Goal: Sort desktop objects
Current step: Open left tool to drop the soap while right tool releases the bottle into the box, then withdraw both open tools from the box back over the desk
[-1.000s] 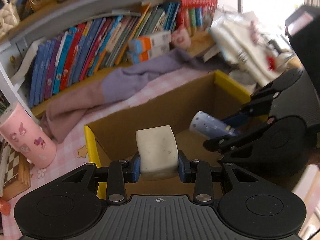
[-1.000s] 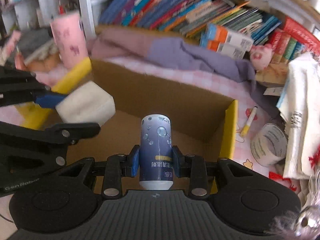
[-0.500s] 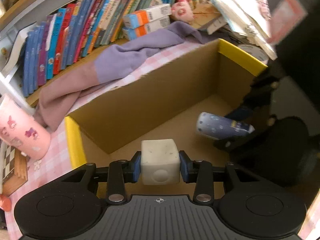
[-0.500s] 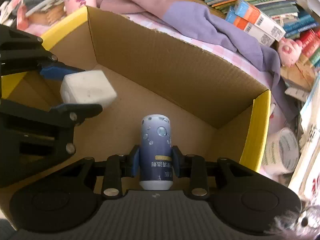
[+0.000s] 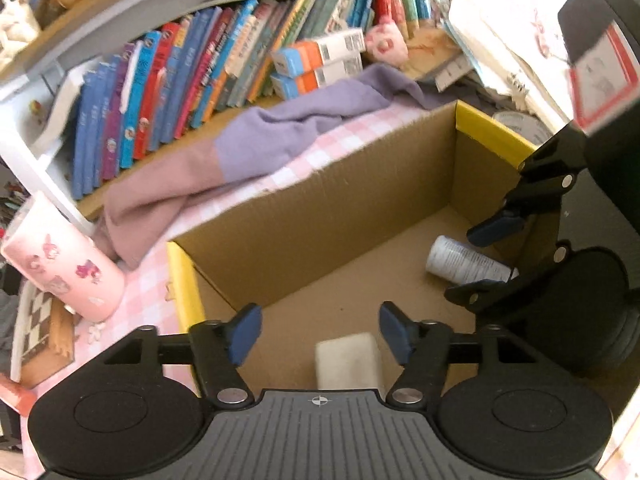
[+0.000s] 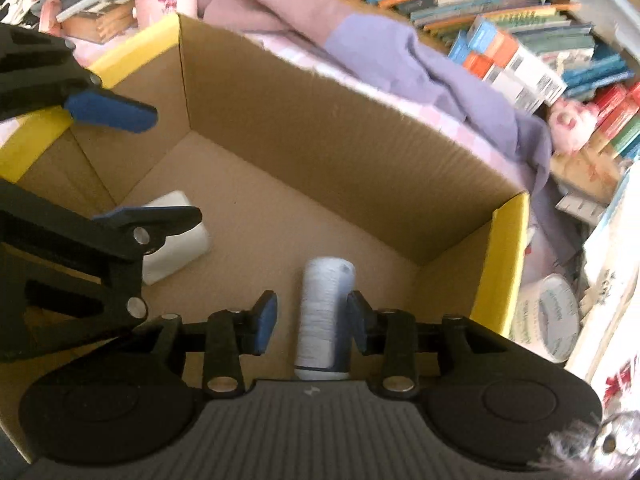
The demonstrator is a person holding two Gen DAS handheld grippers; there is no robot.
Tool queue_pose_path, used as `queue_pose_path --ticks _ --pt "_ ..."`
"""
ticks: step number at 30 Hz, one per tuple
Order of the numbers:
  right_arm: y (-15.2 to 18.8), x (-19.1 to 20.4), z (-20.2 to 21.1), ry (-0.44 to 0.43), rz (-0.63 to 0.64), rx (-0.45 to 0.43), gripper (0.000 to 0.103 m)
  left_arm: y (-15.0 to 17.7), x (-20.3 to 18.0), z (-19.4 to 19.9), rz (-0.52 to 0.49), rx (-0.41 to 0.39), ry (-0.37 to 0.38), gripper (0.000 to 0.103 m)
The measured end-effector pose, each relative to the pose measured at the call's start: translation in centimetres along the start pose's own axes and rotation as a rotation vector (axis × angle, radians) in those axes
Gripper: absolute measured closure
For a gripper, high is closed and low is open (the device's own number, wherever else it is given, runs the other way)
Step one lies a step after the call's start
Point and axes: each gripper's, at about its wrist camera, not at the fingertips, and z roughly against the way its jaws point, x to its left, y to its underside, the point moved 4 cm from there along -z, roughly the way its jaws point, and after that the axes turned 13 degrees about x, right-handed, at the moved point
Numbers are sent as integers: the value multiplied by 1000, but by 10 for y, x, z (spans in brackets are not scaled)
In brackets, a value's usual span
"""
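Both items inside the open brown cardboard box with yellow-taped rim (image 6: pixel 502 264), dropped in, by the look of it, as part of the sort.

Left gripper (image 5: pixel 320 334): jaws just sprung apart, wide, nothing between the blue pads. White squarish foam block (image 5: pixel 347 360) lying flat on the box floor just below and between the fingers, clear of both. Same block in the right view (image 6: pixel 176 236), near the left corner, half hidden behind the left gripper's lower finger.

Right gripper (image 6: pixel 310 322): jaws just starting to part. Small cylindrical bottle, navy with pale printed label (image 6: pixel 325 318), lying between the pads, blurred; gap showing at the left pad, right pad very close, contact not certain. Reads as released, resting on the floor of the box. Same bottle in the left view (image 5: pixel 466 264), on its side toward the right wall.

Surface: pink-and-white checked cloth (image 5: pixel 344 136) under the box. Crumpled mauve and lilac garment (image 5: pixel 256 148) behind. Pink printed tumbler (image 5: pixel 60 268) at left, roll of tape (image 6: pixel 554 328) at right. Shelf of upright books (image 5: pixel 192 72) along the back; general clutter.
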Motion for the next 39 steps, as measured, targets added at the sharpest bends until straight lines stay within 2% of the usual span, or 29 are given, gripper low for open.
queue_pose_path --ticks 7,11,21,28,39 --pt "15 7 37 46 -33 -126 53 8 3 38 57 -133 -13 18" --pt "25 0 59 40 -78 -199 52 18 3 64 100 -215 18 11" --pt "71 10 119 20 -223 -374 47 58 -12 117 108 -339 17 5" --pt "110 33 151 83 -313 -463 38 100 -18 144 70 -382 3 2" --pt "164 98 157 144 -438 -449 36 174 4 159 102 -356 35 2"
